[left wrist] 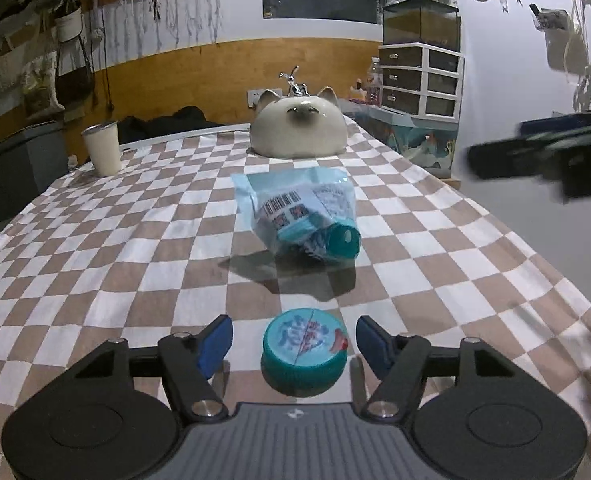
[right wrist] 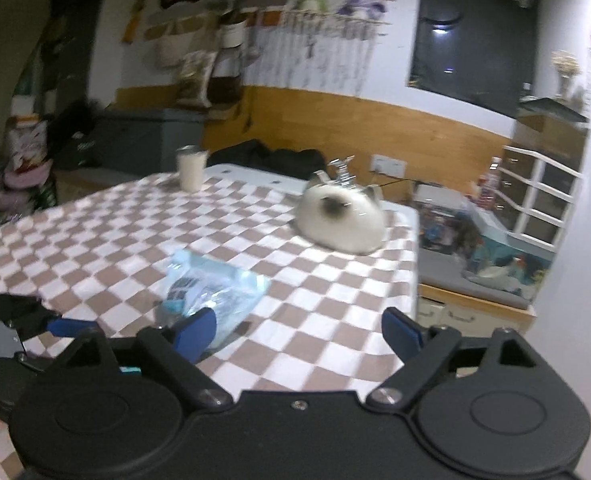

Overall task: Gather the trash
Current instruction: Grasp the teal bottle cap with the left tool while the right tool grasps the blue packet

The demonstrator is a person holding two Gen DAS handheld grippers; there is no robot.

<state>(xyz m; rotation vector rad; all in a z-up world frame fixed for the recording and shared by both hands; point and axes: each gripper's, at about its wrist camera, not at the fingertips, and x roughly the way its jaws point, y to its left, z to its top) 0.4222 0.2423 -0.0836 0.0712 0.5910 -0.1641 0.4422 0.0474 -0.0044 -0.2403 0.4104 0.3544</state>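
I am working over the checkered cloth, which fills the middle and lower half of both views. It lies loose on the table, so any dragging grip could bunch it and shift whatever sits on it.

The cat ornament is sitting at upper centre of the left view, well beyond the trash. The cup is standing at upper left. A wide sweep of either arm could knock the cup over; I cannot tell whether it holds anything.

The pouch is lying at centre of the left view, crumpled, its spout facing me. It is thin film, so a pinch on a loose fold may slip or lift only part of it. The right view is blurred, so its edge is hard to judge there.

The cap is sitting at lower centre of the left view, between my left gripper's pads, untouched. The jaws are standing apart. The cap is round and low: an off-centre close could squirt it forward or pinch cloth with it.

My right gripper is also standing apart, empty, at lower centre of its view, with the pouch just beyond its left finger.
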